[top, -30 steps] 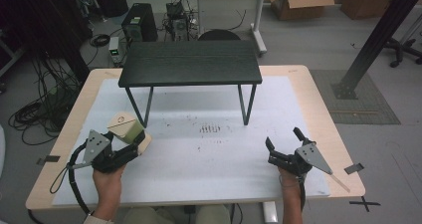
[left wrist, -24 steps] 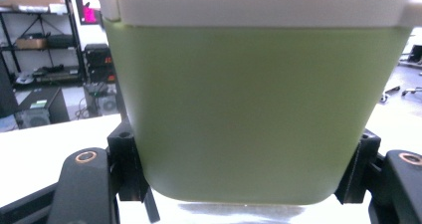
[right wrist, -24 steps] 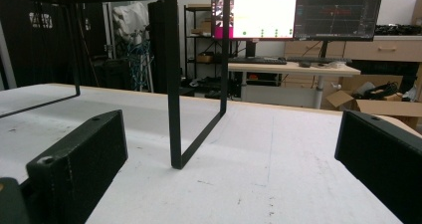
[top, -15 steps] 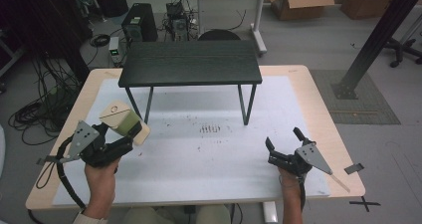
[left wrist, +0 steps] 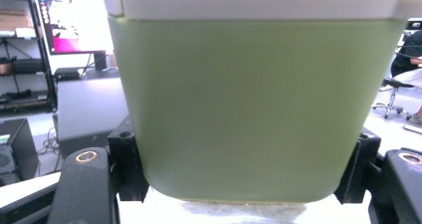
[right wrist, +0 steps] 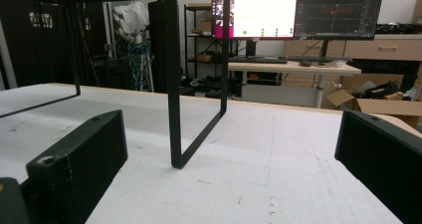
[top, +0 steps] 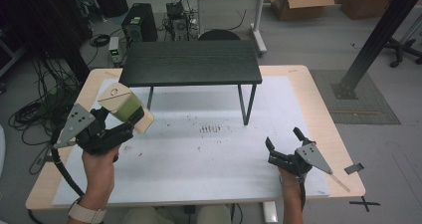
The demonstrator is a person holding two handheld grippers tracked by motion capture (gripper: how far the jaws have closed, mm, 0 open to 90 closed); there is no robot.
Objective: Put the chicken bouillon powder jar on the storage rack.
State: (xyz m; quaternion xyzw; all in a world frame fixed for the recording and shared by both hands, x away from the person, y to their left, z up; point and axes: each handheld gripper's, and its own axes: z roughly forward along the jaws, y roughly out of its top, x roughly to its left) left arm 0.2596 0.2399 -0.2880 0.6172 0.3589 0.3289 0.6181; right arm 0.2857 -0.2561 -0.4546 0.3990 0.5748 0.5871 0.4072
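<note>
A pale green container [top: 124, 107] with a cream lid is clamped in my left gripper [top: 115, 128] and held above the table's left side, tilted. In the left gripper view the container's green wall [left wrist: 249, 109] spans the space between the two jaws, with the cream lid at the top. My right gripper [top: 284, 145] rests low over the white mat at the front right, its jaws wide apart with nothing between them. In the right gripper view its fingers [right wrist: 79, 159] frame bare mat and a leg of the small black table [right wrist: 174, 84].
A small black table [top: 191, 62] on thin metal legs stands at the back middle of the white mat [top: 209, 154]. Faint dark marks [top: 210, 129] dot the mat's centre. Cables and equipment sit on the floor beyond the left and far edges.
My left gripper has risen and drawn leftward with the green container, which now sits higher and more tilted. The right gripper has stayed where it was.
</note>
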